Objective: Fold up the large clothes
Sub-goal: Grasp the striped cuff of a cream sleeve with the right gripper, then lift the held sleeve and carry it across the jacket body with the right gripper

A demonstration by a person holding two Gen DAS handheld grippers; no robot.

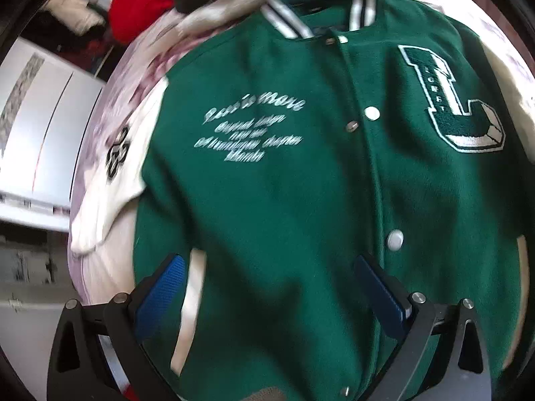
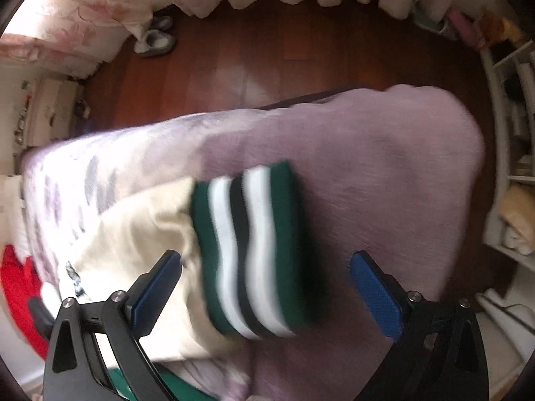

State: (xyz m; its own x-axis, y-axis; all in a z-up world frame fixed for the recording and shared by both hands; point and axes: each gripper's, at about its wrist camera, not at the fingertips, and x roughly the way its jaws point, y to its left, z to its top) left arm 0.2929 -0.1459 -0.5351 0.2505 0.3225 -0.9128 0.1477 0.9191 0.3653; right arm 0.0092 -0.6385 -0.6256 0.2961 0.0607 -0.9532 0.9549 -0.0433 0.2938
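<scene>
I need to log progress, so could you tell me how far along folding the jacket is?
Done: the green jacket lies face up, spread out and snapped shut on the bed cover. In hand: nothing is gripped; the left claw is open over the jacket's lower front, and the right claw is open over the striped cuff. Left: no fold shows yet.

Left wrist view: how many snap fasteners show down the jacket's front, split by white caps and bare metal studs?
White snap caps: 2
Metal snap studs: 3
Total: 5
</scene>
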